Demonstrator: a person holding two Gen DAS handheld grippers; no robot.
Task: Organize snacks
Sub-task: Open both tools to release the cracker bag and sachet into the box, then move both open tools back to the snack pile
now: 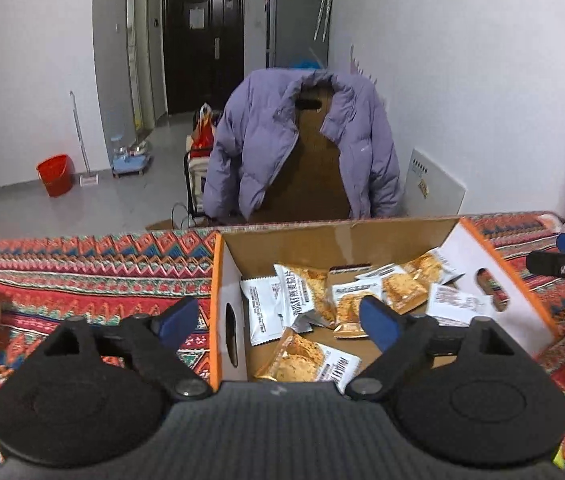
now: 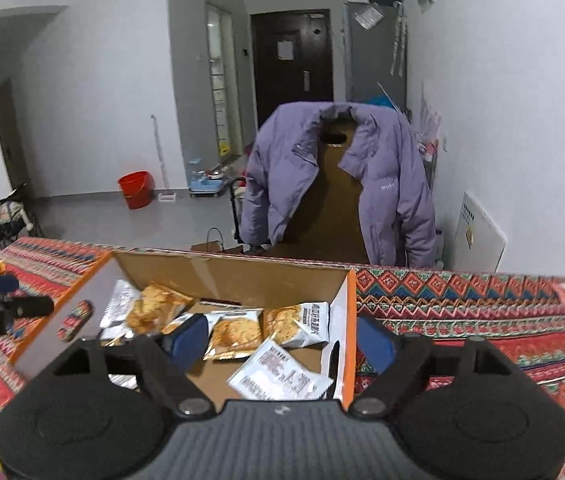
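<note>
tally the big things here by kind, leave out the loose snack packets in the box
cardboard box: 1
grippers: 2 (left gripper, right gripper)
purple jacket: 1
red bucket: 1
total: 5

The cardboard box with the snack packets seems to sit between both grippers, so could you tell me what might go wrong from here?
1. The left gripper straddles the cardboard box wall; closing could crush it.
2. The right gripper straddles the opposite wall likewise.
3. Snack packets overlap loosely, so a grab may catch two.
</note>
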